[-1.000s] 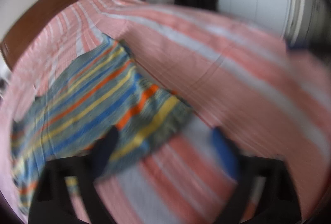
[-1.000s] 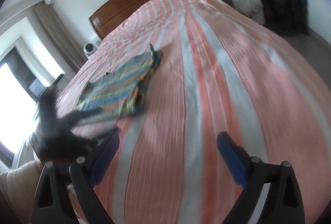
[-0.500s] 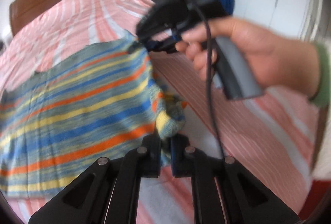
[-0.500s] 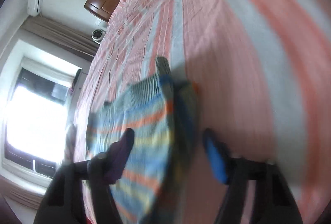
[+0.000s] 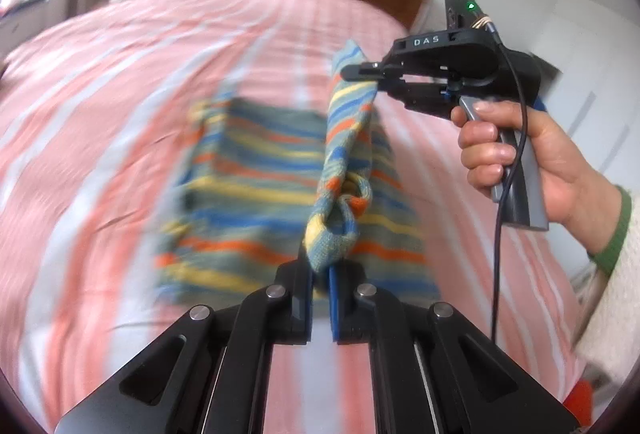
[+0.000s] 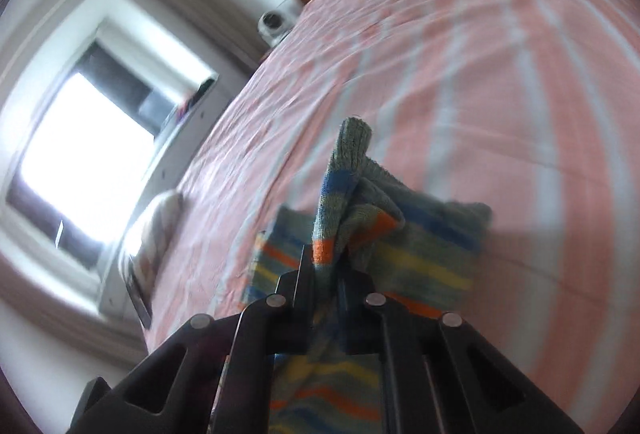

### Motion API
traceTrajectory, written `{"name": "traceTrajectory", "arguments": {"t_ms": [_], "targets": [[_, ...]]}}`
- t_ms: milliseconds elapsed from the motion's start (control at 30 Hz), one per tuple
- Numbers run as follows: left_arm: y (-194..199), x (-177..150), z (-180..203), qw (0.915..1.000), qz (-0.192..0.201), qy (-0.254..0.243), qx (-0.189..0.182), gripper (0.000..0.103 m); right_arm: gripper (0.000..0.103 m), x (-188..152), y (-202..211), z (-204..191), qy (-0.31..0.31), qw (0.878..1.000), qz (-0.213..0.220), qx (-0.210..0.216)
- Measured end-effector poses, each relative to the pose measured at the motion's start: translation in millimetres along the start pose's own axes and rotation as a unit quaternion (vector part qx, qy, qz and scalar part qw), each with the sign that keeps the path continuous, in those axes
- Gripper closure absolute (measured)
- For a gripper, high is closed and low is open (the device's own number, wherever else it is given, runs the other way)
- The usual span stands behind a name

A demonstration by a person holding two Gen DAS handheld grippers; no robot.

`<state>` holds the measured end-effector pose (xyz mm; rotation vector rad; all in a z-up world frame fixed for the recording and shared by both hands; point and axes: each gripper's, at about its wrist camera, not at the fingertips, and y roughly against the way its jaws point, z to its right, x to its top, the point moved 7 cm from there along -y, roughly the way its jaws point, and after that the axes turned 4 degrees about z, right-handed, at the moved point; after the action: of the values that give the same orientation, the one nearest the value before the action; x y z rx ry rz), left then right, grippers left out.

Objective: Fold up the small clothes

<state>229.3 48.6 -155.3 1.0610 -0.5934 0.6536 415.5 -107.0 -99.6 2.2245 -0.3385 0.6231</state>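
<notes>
I hold the striped knit garment [image 5: 280, 169] above the bed [image 5: 100, 81]: left gripper [image 5: 320, 286] and right gripper [image 5: 374, 81] each clamp a raised edge, centre frame.

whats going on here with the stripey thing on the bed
A person is folding a small striped knit garment on a bed with a pink striped cover, using a handheld gripper in each hand. The left gripper is shut on one end of the garment's raised edge, and the right gripper, held in the person's hand, is shut on the other end. The rest lies flat.
</notes>
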Motion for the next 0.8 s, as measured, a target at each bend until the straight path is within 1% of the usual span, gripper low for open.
{"name": "traceTrajectory", "arguments": {"t_ms": [67,100,167,200,233,267,300,333,367,467,567,633,800], "targets": [[1,-5,-22,0.9996,-0.006,0.020,0.020,0.099,0.094,-5,-40,-25,0.014,1.000,-0.020,0.000],[-3,-7,-28,0.9992,-0.011,0.025,0.028,0.097,0.094,-6,-57,-31,0.022,0.999,-0.027,-0.003],[-9,-10,-41,0.9973,-0.028,0.037,0.058,0.087,0.093,-15,-92,-46,0.042,0.998,-0.042,-0.011],[-11,-12,-44,0.9964,-0.031,0.042,0.067,0.077,0.091,-21,-102,-50,0.042,0.998,-0.047,-0.007],[-8,-14,-47,0.9960,-0.031,0.047,0.070,0.056,0.082,-26,-113,-53,0.030,0.998,-0.050,0.006],[-3,-15,-49,0.9953,-0.028,0.050,0.078,0.048,0.065,-29,-119,-54,0.010,0.998,-0.050,0.022],[0,-15,-50,0.9951,-0.021,0.049,0.082,0.031,0.053,-31,-121,-55,-0.014,0.998,-0.042,0.041],[5,-14,-50,0.9951,-0.012,0.046,0.086,0.027,0.053,-29,-120,-56,-0.022,0.998,-0.033,0.049],[7,-13,-49,0.9950,-0.008,0.040,0.091,0.026,0.053,-28,-116,-59,-0.024,0.998,-0.023,0.051],[3,-10,-58,0.9934,-0.016,0.037,0.107,0.026,0.053,-28,-86,-54,-0.008,0.999,0.007,0.036],[-4,-7,-69,0.9916,-0.025,0.038,0.121,0.026,0.053,-33,-49,-44,0.026,0.999,0.023,0.001],[-8,-6,-72,0.9901,-0.030,0.036,0.132,0.026,0.053,-46,-24,-41,0.055,0.998,0.028,-0.023],[12,-14,-71,0.9882,-0.040,0.029,0.145,0.025,0.051,-87,11,-31,0.092,0.994,0.017,-0.056]]}}
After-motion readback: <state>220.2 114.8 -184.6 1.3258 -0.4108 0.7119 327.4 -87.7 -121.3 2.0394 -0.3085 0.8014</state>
